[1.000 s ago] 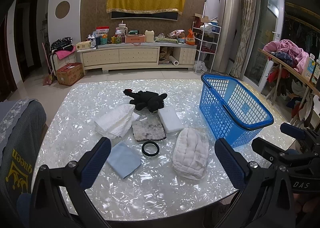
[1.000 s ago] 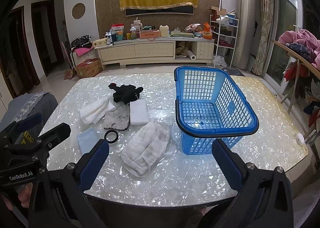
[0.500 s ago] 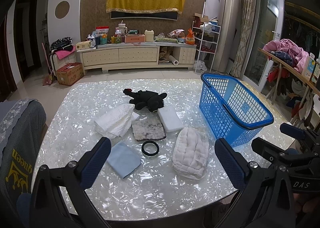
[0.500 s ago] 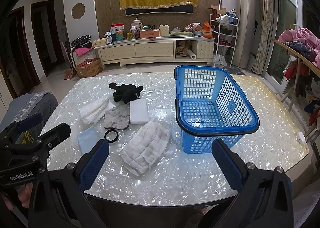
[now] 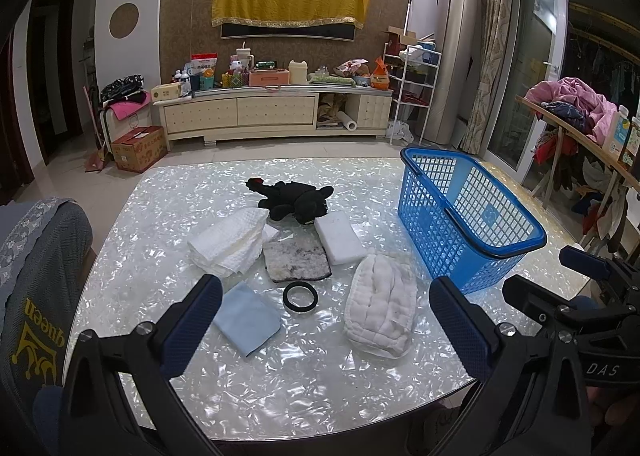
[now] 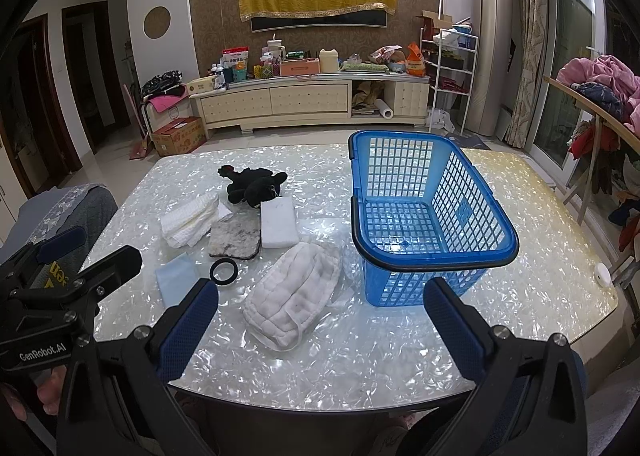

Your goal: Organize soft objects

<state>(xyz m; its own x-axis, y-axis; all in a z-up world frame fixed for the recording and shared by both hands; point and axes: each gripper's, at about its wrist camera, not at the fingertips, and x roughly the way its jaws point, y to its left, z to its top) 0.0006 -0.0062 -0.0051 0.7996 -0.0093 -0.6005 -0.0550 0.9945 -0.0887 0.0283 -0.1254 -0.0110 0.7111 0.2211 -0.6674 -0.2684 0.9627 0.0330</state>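
The left claw hangs over the near edge of the desk, its blue-padded fingers spread wide with nothing between them. The right claw is spread just as wide and also holds nothing.

The blue basket stands upright on the desk, with only its mesh floor showing inside. All the soft things lie on the desk to the left of the basket. Nearest it is a quilted white cloth, just beside the basket's near left corner. Further left of the basket are a white sponge block, a grey mottled pad touching the sponge's left edge, a black ring, a folded white towel and a pale blue cloth. A black plush toy lies behind the sponge, level with the basket's far end.
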